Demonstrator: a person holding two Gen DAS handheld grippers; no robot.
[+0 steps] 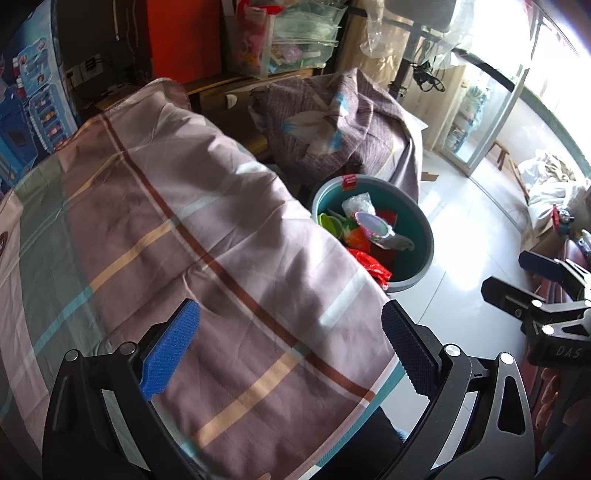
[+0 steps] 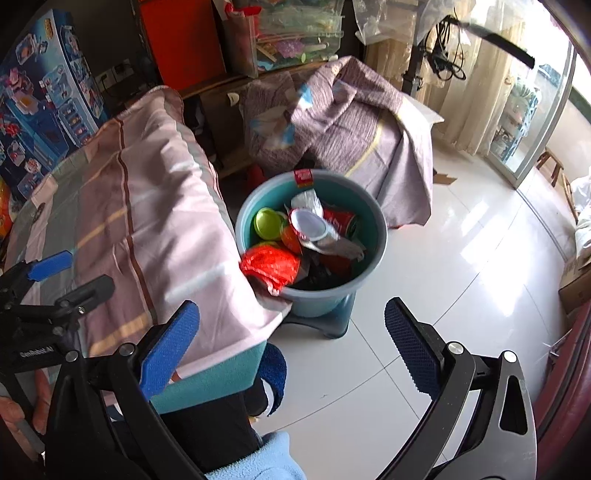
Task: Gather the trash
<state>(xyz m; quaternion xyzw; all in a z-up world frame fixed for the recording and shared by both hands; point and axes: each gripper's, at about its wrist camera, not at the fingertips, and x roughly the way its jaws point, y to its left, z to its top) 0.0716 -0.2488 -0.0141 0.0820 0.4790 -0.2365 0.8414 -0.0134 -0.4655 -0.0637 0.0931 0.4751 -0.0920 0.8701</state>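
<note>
A teal trash bin (image 2: pixel 369 221) stands on the white floor beside the table; it also shows in the left wrist view (image 1: pixel 421 229). It holds a green lid (image 2: pixel 267 223), a foil-lidded cup (image 2: pixel 312 225), a red can (image 2: pixel 340 221) and other wrappers. A crumpled red wrapper (image 2: pixel 271 267) rests at the bin's near rim against the cloth; it shows too in the left wrist view (image 1: pixel 373 267). My left gripper (image 1: pixel 291 354) is open and empty over the checked tablecloth (image 1: pixel 184 240). My right gripper (image 2: pixel 291 350) is open and empty, above the table corner and floor, short of the bin.
A purple cloth-covered piece of furniture (image 2: pixel 351 110) stands behind the bin. Blue toy boxes (image 2: pixel 44 103) lie at the left. Shelves with clutter (image 2: pixel 288 33) are at the back. A glass door (image 2: pixel 535 122) is at the right. The other gripper shows at the left edge (image 2: pixel 51 291).
</note>
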